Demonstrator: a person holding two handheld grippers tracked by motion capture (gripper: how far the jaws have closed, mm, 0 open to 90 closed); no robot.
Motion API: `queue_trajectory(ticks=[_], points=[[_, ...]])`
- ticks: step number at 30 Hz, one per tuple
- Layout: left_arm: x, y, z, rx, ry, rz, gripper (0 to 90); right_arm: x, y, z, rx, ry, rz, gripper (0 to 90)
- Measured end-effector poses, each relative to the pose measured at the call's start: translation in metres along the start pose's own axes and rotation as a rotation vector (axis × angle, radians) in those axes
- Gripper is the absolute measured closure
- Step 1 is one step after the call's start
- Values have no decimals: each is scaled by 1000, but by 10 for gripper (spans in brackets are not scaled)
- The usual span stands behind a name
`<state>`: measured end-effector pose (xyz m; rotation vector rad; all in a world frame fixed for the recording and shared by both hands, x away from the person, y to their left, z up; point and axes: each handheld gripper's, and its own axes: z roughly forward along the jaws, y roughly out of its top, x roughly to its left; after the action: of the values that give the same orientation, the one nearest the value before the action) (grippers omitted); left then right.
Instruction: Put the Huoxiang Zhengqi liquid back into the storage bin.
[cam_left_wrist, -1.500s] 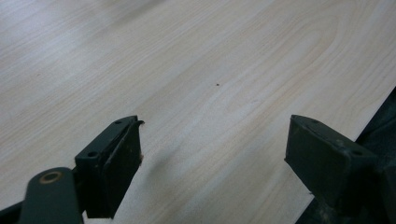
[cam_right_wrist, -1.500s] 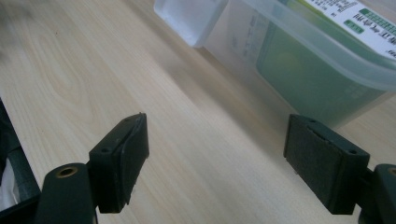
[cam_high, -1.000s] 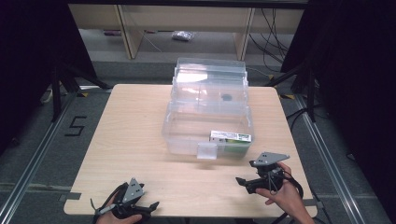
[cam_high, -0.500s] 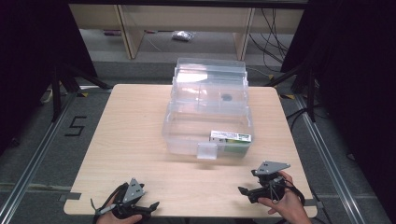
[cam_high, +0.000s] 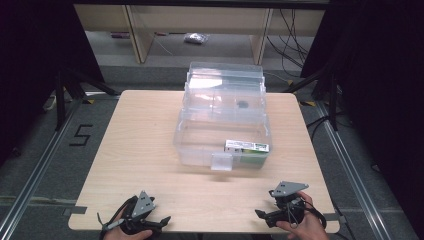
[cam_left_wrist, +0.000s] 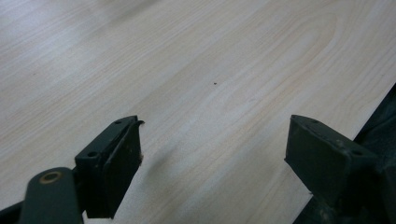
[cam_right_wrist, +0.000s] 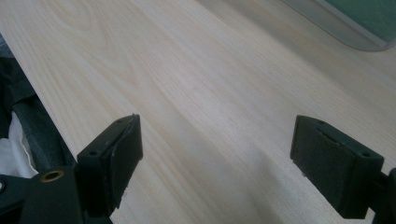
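Note:
A clear plastic storage box (cam_high: 222, 122) with stepped tiers stands at the middle of the wooden table (cam_high: 135, 145). A green and white labelled packet (cam_high: 247, 149) lies in its front right corner. My left gripper (cam_high: 162, 220) rests at the table's front left edge, open, with bare wood between its jaws (cam_left_wrist: 212, 154). My right gripper (cam_high: 260, 215) sits at the front right edge, also open over bare wood (cam_right_wrist: 215, 154). A corner of the clear box (cam_right_wrist: 359, 28) shows at the top right of the right gripper view.
A shelf unit (cam_high: 200, 30) stands beyond the table with a small bagged item (cam_high: 196, 38) on the floor under it. Black stands and cables flank the table. A "5" mark (cam_high: 80, 135) is on the floor at the left.
My right gripper has drawn back toward the table's front edge and lowered. The left gripper has stayed where it was.

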<state>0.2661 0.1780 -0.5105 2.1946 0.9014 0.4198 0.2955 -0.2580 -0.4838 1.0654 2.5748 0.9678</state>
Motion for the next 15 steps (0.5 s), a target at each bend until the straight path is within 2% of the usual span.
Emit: queue_trajectory(ticks=[6,7,10,11,12,15], points=[[0,-1,0,0,-2,-8,179,2,-2,-2,0,5,-42,179],[0,0,0,0,0,2,179,3,-3,-2,-3,10,-37,179],[0,0,0,0,0,2,178,4,-5,-1,-15,-11,-42,179],[0,0,0,-1,-2,-7,179,6,-5,-1,-12,-4,-28,178],[0,0,0,-1,-2,-6,179,8,-5,-1,1,0,-37,179],[0,0,0,-3,-1,-8,179,8,-6,1,-7,2,-51,178]])
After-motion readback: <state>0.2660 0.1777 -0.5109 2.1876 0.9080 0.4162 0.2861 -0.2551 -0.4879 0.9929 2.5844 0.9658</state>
